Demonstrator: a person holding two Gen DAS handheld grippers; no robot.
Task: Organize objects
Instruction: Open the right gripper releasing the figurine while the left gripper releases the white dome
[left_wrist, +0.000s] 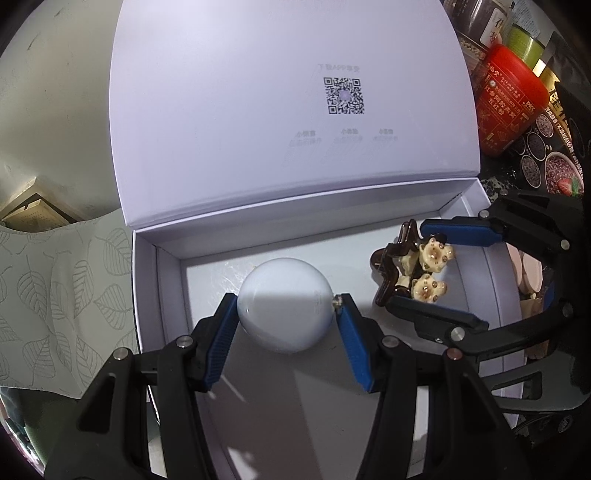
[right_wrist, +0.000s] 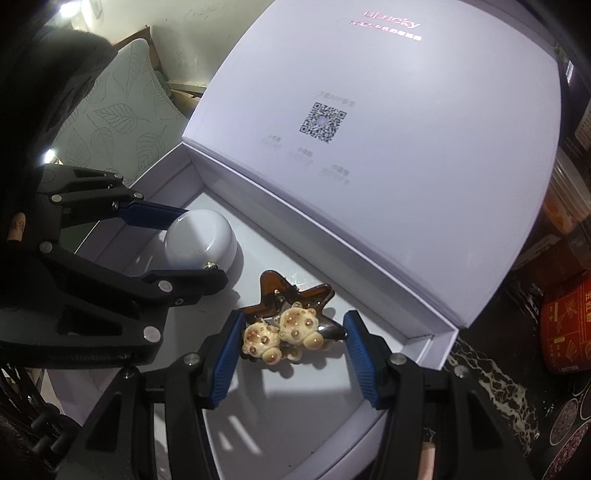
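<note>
A white box (left_wrist: 147, 280) stands open with its lid (left_wrist: 258, 110) up. Inside, my left gripper (left_wrist: 286, 301) is shut on a white light bulb (left_wrist: 284, 302), with the blue pads on both its sides. It also shows in the right wrist view (right_wrist: 201, 240). My right gripper (right_wrist: 293, 319) straddles a brown star-shaped hair clip with two cream bears (right_wrist: 291, 328), also inside the box (right_wrist: 424, 347). Its pads touch the clip's edges. The clip also shows in the left wrist view (left_wrist: 413, 267), between the right gripper's fingers (left_wrist: 436, 314).
A red tin (left_wrist: 513, 99), jars and printed food packets (left_wrist: 554, 155) crowd the box's right side. A leaf-patterned grey cloth (left_wrist: 55, 302) lies left of the box. The red tin also shows in the right wrist view (right_wrist: 569, 325).
</note>
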